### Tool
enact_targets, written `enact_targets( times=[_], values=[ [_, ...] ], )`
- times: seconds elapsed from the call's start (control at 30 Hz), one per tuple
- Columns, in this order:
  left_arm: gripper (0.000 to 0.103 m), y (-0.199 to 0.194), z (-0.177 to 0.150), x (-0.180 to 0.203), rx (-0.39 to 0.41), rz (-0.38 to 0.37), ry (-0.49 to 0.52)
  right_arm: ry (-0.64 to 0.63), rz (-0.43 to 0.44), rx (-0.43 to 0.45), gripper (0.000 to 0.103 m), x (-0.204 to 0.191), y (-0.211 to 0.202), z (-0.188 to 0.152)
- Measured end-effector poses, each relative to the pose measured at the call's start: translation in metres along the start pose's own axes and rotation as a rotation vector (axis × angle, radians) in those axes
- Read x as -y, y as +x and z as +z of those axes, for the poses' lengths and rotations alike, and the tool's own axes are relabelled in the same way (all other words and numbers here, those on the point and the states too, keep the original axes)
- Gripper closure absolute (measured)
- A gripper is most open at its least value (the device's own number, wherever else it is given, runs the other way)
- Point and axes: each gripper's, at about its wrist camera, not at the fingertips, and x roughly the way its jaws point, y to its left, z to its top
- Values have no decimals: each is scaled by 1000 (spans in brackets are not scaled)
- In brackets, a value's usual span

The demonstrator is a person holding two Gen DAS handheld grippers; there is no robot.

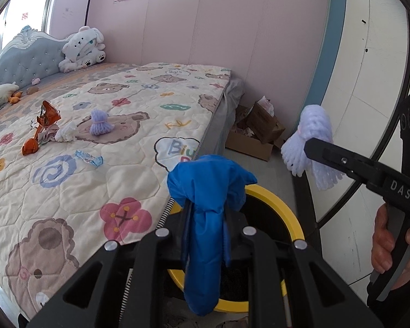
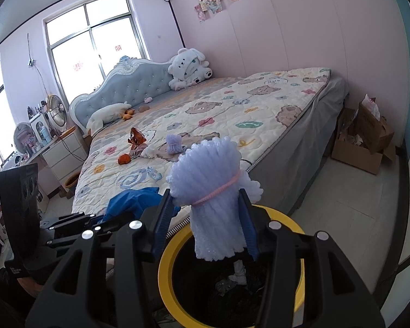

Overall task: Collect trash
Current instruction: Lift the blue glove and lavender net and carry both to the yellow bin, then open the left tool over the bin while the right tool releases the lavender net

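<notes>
Bin [image 2: 164,262], one, yellow-rimmed, standing beside bed [image 1: 117,147], left gripper [image 1: 205,213] fingers clenching one blue bag [image 1: 207,188], right gripper [image 2: 205,218] fingers grasping one lilac foam net [image 2: 213,177], second foam net [image 1: 100,123] lying on bed

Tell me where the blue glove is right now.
The blue glove is pinched in the left gripper, hanging over the yellow-rimmed bin beside the bed's foot corner; right view shows it lower left.

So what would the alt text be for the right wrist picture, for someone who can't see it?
A handheld black tool grips a pale purple foam net bundle over a yellow-rimmed bin beside a bed. At left a second tool holds a blue bag; orange wrappers and another foam bundle lie on the quilt.
</notes>
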Motion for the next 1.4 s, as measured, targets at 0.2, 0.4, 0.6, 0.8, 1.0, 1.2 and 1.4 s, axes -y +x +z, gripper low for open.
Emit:
enact_targets(
  times=[0.2,0.4,0.6,0.8,1.0,1.2,1.4],
  values=[
    [85,0,-2,5,-4,-5,8,34,21,-22,56,5,2,-2],
    [85,-1,-3,6,-6,-13,10,46,18,-22,53,7,2,-3],
    [77,1,-3,3,-15,-24,-4,60,14,-21,46,11,3,-2],
    [65,0,-3,0,-13,-34,-21,84,0,-21,41,17,2,-2],
    [55,0,-1,-6,-6,-26,-45,96,-7,-14,36,20,1,0],
    [50,1,1,-14,3,-15,-59,113,-13,-9,35,26,5,-2],
    [42,1,4,-31,20,8,-80,117,-17,0,32,26,15,1]
  ],
)
